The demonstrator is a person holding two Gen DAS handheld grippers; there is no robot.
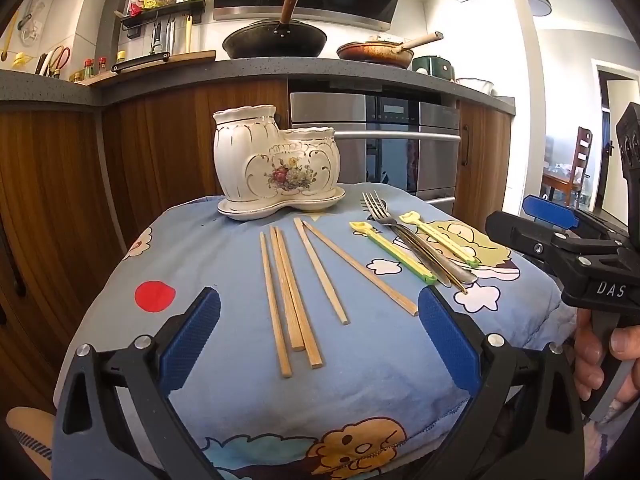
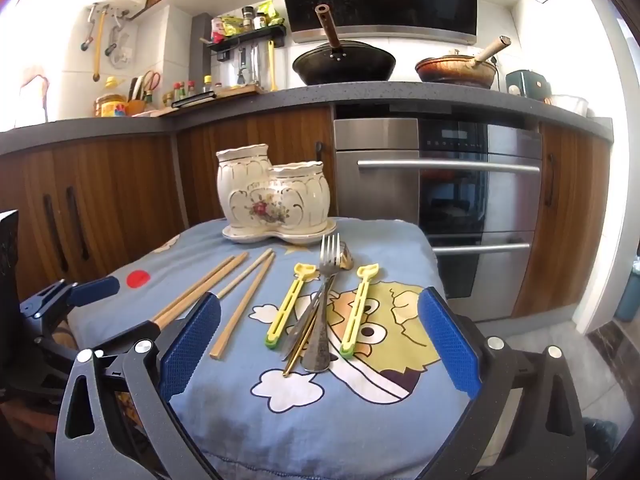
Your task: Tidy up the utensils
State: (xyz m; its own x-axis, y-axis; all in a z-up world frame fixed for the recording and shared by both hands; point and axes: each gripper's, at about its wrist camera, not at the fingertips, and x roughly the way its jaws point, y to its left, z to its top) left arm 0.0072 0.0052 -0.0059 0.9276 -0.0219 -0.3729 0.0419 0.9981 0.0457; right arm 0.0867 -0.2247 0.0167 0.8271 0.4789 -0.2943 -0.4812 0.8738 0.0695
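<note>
- Covering the table, a blue cartoon-print cloth (image 1: 360, 380) carries everything.
- Ceramic two-cup utensil holder (image 1: 276, 164) stands at the far edge.
- Left gripper (image 1: 318, 340) and right gripper (image 2: 318, 340) both hover spread wide, holding nothing.
- Five wooden chopsticks (image 1: 294, 292) lie loose, left of the forks (image 2: 326, 280) and yellow-green clips (image 2: 286, 306).

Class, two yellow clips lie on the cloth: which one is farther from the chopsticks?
The clip right of the forks; the other clip lies between forks and chopsticks.

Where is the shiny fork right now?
The fork lies on the blue cartoon cloth, between the two yellow-green clips, its prongs pointing toward the white flowered holder. In the left wrist view it sits right of the wooden chopsticks.
</note>
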